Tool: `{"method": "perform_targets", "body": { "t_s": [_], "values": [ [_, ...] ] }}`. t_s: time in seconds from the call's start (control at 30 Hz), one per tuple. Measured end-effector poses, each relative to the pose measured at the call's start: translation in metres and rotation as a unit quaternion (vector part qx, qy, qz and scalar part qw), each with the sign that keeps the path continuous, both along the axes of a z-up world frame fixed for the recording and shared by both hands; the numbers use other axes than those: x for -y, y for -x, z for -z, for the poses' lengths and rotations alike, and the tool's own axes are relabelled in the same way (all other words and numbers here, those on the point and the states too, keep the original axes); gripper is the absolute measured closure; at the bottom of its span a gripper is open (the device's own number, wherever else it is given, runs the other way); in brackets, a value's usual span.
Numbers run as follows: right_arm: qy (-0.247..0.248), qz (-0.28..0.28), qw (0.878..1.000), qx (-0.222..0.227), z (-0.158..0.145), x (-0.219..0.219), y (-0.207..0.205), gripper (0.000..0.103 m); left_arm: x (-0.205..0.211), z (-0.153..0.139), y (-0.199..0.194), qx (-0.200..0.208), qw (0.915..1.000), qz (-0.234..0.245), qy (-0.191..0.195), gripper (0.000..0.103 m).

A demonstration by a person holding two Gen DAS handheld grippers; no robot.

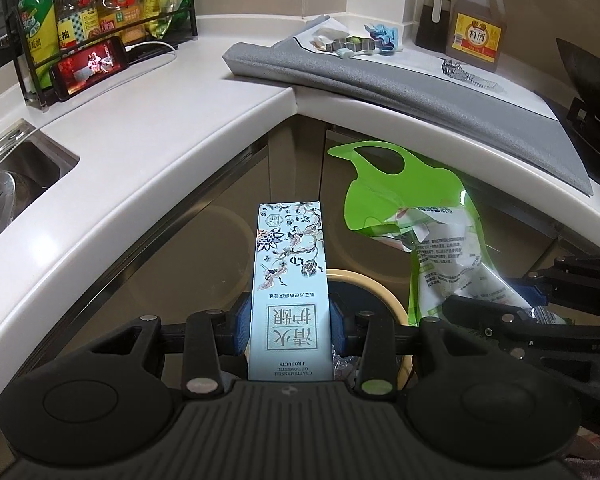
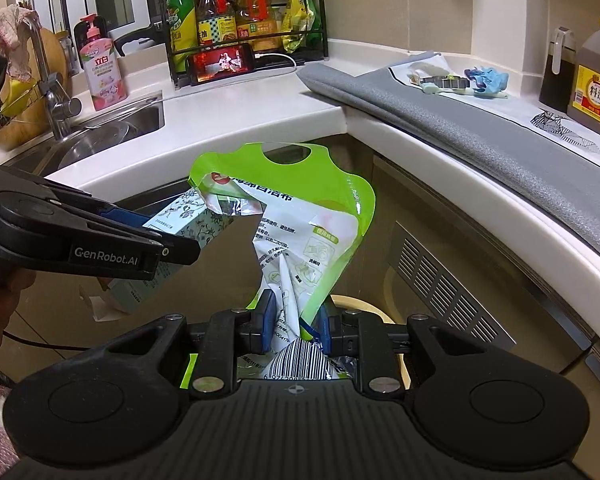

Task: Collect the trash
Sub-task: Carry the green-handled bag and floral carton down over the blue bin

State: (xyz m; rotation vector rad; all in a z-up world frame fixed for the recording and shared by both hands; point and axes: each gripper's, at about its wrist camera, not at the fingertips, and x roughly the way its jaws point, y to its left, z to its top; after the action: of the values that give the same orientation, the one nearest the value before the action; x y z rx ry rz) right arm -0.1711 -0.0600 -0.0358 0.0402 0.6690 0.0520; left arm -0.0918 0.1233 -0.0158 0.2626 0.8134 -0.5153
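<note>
The left gripper (image 1: 291, 326) is clenched on a tall carton (image 1: 289, 276) with its long axis upright, the right gripper (image 2: 296, 326) grasps a crumpled green bag (image 2: 296, 216), and both hang directly above the bin (image 1: 384, 296) below the counter.

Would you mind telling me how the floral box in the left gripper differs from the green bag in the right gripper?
The floral box is rigid, straight and pale blue; the green bag is soft, crumpled and torn open. The box is slim; the bag spreads wider. Both are clamped between blue pads above the beige bin.
</note>
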Motion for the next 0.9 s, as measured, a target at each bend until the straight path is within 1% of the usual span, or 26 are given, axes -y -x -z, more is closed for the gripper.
{"method": "perform_targets", "body": {
  "t_s": [0.9],
  "values": [
    [-0.003,-0.002,1.0,-0.008,0.0045,-0.0009,-0.0008,0.078,0.0077,0.0042,0.0015,-0.006,0.9999,0.006,-0.01,0.06]
  ]
}}
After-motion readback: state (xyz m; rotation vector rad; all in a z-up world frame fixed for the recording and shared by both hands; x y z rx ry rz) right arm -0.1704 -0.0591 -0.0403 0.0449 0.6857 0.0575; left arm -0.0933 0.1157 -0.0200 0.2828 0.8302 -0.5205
